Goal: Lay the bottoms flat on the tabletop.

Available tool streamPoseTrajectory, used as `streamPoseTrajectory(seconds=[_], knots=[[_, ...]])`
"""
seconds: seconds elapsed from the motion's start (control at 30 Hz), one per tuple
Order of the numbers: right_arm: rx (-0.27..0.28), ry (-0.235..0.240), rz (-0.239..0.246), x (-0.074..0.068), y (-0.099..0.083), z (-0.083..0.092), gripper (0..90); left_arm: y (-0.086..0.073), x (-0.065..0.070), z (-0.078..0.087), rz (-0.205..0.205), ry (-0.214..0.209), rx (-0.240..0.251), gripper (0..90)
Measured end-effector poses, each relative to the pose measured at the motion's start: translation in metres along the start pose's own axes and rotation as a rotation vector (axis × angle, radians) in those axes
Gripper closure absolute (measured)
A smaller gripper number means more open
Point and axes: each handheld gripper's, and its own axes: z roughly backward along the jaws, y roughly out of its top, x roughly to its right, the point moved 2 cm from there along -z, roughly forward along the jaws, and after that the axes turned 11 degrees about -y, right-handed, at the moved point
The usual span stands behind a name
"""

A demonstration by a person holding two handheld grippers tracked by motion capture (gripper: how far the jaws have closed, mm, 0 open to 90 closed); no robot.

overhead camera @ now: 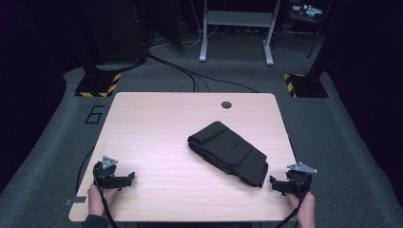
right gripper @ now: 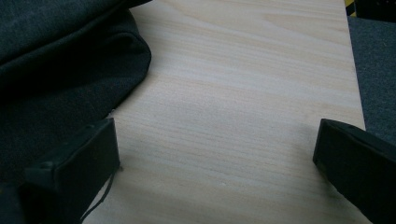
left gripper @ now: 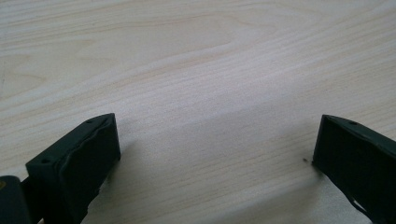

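A folded black cloth (overhead camera: 229,153) lies right of the middle of the light wooden table (overhead camera: 157,128), slanting toward the near right corner. My left gripper (overhead camera: 124,179) rests at the near left of the table, well away from the cloth. Its jaws stand wide open over bare wood in the left gripper view (left gripper: 217,140). My right gripper (overhead camera: 278,184) sits at the near right edge, just beside the cloth's near corner. In the right gripper view it is open (right gripper: 215,140), with the cloth (right gripper: 56,70) lying against the outer side of its left jaw and nothing between the jaws.
A round cable hole (overhead camera: 226,104) sits near the table's far edge. Grey carpet (overhead camera: 332,133) surrounds the table. Beyond it lie floor cables (overhead camera: 190,76), a grey metal frame (overhead camera: 236,28) and two bases with yellow-black hazard stripes (overhead camera: 97,85).
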Motion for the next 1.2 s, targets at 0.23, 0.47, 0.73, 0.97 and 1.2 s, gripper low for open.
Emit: streamPoseTrajectory(seconds=[0.23, 0.47, 0.73, 0.97, 1.2], knots=[[-0.012, -0.026, -0.023, 0.0, 0.002, -0.001, 0.0, 0.0, 0.0, 0.0, 0.0, 0.0, 0.0, 0.3], [-0.019, -0.009, -0.064, 0.003, 0.003, 0.0, 0.0, 0.0, 0.0, 0.0, 0.0, 0.0, 0.0, 0.2], [0.002, 0.051, -0.149, 0.005, 0.024, 0.018, 0.1, 0.0, 0.0, 0.0, 0.0, 0.0, 0.0, 0.3], [0.061, 0.12, -0.131, -0.023, 0.073, 0.033, 0.8, 0.0, 0.0, 0.0, 0.0, 0.0, 0.0, 0.2], [0.017, 0.188, -0.035, -0.08, 0.108, 0.002, 2.0, 0.0, 0.0, 0.0, 0.0, 0.0, 0.0, 0.2]])
